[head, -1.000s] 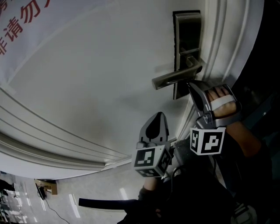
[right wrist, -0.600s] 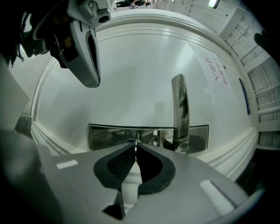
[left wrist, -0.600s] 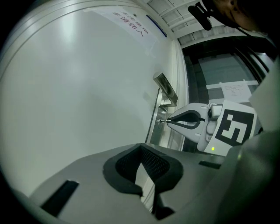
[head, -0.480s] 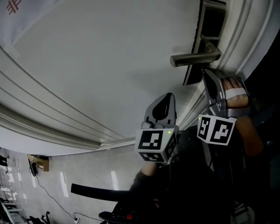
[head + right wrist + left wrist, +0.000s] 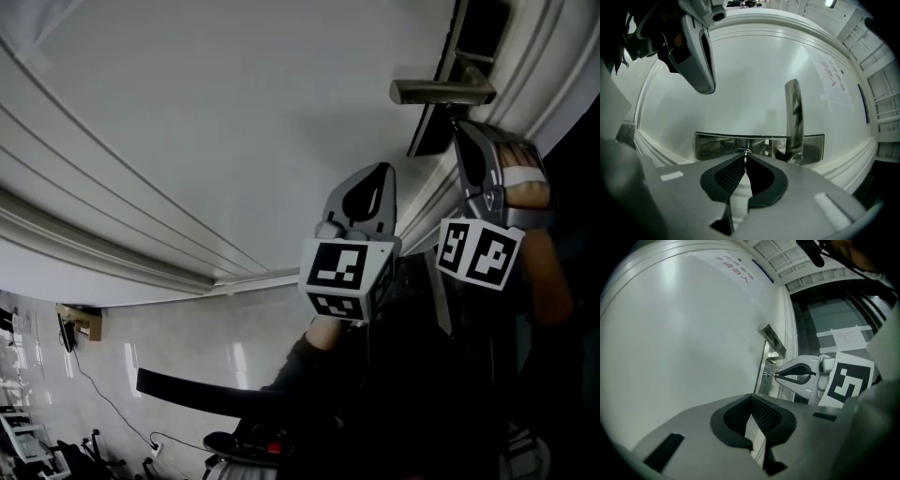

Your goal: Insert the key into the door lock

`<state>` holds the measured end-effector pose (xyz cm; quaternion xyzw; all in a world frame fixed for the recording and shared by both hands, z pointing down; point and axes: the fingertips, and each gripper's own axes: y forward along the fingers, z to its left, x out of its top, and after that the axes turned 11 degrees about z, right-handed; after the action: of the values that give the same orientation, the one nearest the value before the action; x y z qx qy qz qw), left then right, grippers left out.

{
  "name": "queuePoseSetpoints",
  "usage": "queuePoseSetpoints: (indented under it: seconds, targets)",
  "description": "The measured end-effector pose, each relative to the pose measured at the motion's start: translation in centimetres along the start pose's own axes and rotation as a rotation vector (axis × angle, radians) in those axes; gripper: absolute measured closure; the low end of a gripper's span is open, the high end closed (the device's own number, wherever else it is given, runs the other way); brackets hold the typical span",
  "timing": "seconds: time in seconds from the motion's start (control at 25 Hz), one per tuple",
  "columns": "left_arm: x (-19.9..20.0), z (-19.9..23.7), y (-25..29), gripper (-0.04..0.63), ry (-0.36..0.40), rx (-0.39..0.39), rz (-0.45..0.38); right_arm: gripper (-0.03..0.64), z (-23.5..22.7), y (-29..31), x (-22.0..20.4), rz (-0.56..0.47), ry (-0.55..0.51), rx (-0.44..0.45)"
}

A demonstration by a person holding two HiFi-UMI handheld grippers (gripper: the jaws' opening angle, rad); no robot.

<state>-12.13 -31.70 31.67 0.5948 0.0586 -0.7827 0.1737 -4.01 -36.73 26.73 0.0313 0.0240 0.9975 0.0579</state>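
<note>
Right tool (image 5: 744, 158) is clenched on the key (image 5: 770, 375), its tip at the lock plate (image 5: 717, 146) beneath the lever handle (image 5: 793, 112). I judge insertion is in hand; next I must align the key and push it straight in. Left tool (image 5: 751, 398) hangs clenched, empty.

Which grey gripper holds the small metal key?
The right gripper, shut on the small metal key at the steel lock plate; the left gripper is shut, empty.
</note>
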Motion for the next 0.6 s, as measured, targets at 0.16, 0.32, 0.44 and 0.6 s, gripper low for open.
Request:
queuePoseSetpoints:
  seconds: [0.16, 0.32, 0.44, 0.6]
  targets:
    - [-0.06, 0.10, 0.06, 0.595, 0.002, -0.004, 0.005, 0.603, 0.03, -0.02, 0.08, 0.001, 0.002, 0.002]
    - [-0.02, 0.28, 0.14, 0.595, 0.004, -0.002, 0.008, 0.603, -0.04, -0.05, 0.05, 0.002, 0.002, 0.002]
    - [-0.28, 0.45, 0.31, 0.595, 0.009, -0.004, 0.015, 0.603, -0.06, -0.04, 0.01, 0.004, 0.002, 0.002]
    - [-0.31, 0.53, 0.44, 0.595, 0.008, -0.008, 0.018, 0.603, -0.07, -0.02, -0.02, 0.006, 0.001, 0.001]
